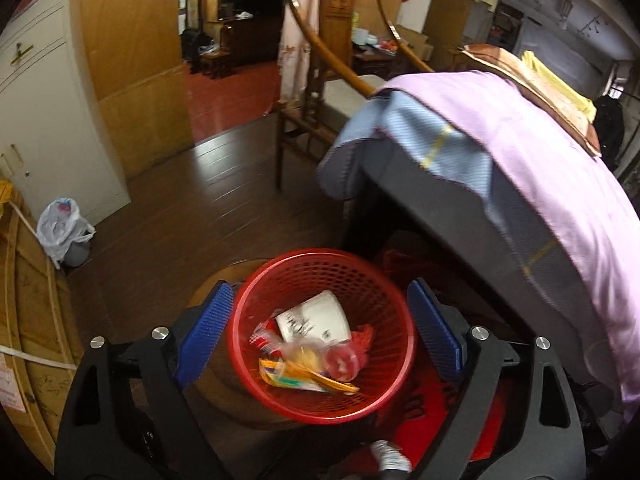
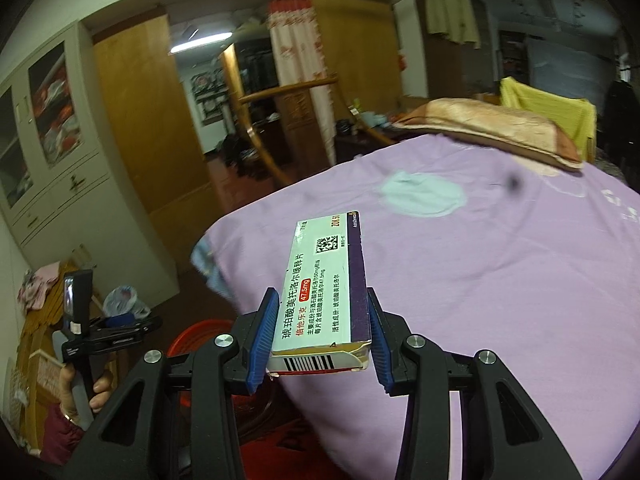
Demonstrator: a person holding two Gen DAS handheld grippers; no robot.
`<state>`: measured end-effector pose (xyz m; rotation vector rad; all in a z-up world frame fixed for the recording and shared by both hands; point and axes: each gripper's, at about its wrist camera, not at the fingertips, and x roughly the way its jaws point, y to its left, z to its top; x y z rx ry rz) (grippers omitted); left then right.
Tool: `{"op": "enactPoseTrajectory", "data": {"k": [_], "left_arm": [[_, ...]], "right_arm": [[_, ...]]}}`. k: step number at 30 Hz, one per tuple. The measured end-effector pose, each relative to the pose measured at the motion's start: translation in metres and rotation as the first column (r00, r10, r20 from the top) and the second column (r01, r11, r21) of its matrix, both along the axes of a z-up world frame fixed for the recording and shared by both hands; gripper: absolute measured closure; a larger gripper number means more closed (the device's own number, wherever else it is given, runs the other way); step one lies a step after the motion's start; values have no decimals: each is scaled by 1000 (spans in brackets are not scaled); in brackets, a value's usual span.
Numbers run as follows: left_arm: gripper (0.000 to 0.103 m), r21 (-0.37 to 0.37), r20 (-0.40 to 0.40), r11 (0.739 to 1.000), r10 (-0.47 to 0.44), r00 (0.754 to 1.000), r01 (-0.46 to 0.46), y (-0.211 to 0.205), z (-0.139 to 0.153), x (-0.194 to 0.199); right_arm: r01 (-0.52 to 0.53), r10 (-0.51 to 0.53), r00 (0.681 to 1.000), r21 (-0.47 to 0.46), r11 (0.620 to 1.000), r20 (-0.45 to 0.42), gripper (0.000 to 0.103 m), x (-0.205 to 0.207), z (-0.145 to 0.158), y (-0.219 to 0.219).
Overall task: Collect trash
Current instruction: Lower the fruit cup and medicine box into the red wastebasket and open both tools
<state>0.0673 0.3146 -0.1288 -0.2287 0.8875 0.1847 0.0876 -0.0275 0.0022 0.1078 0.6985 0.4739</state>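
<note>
One medicine box (image 2: 324,288) in right tongs (image 2: 320,340), one red basket (image 1: 322,336), one paper cup (image 1: 316,316)
</note>
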Motion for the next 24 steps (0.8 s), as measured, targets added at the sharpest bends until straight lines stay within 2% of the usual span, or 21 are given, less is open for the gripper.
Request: {"op": "enactPoseTrajectory", "data": {"k": [2, 9, 16, 20, 24], "left_arm": [[9, 20, -5, 999, 31, 1000, -31, 11, -1, -5], [8, 154, -60, 986, 76, 995, -66, 22, -9, -19], [7, 310, -107, 950, 72, 992, -35, 23, -26, -33], [7, 339, -133, 941, 56, 990, -8, 26, -36, -38], [7, 324, -146, 946, 49, 988, 1, 33, -46, -44]], "right_arm": [[-37, 37, 999, -1, 999, -14, 61, -2, -2, 17], [-177, 174, 983, -30, 984, -62, 61, -3, -12, 85], [-306, 297, 945, -48, 951, -134, 61, 0, -34, 157], [-356, 342, 924, -59, 933, -173, 61, 3, -47, 192], [-386, 366, 908, -65, 920, -202, 61, 9, -58, 217]]}}
